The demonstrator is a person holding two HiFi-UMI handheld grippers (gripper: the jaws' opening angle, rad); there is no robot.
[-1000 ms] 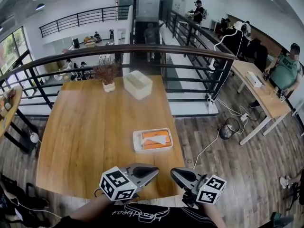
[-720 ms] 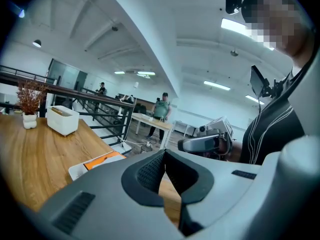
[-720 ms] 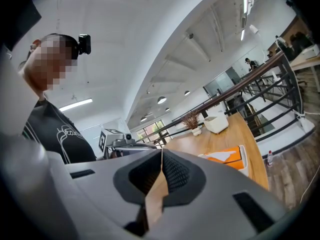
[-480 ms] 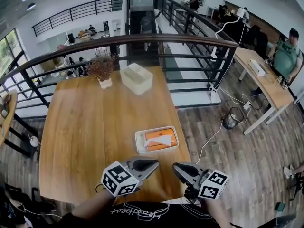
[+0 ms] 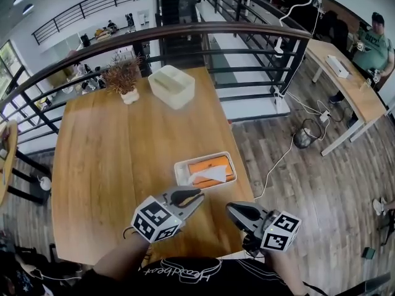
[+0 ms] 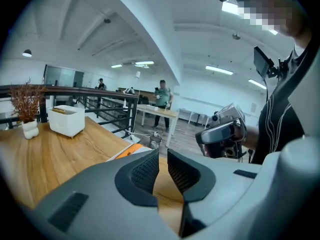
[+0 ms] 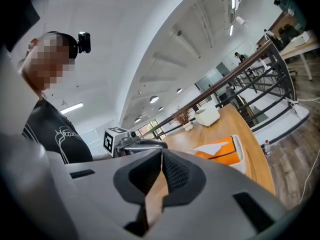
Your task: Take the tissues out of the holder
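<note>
A white tissue holder (image 5: 180, 168) lies flat on the wooden table (image 5: 105, 159), near its right front edge. An orange tissue pack (image 5: 210, 164) sits in it, with a white tissue (image 5: 207, 176) sticking out on top. My left gripper (image 5: 200, 194) hovers just short of the holder's near edge. Its jaws are opening, with a narrow gap and nothing between them. My right gripper (image 5: 228, 207) hangs shut and empty by the table's front right corner. The right gripper view shows the holder (image 7: 241, 159) and tissue (image 7: 214, 146) beyond the shut jaws. The left gripper view shows a sliver of the orange pack (image 6: 126, 152).
A white box (image 5: 171, 86) and a small potted plant (image 5: 123, 79) stand at the table's far end, against a black railing (image 5: 259, 36). A person (image 5: 370, 42) stands by another table at the far right. Cables lie on the floor to the right.
Both grippers have edged forward toward the holder, and the head view has tilted down, so the table sits closer in the frame. The holder and tissues have not moved.
</note>
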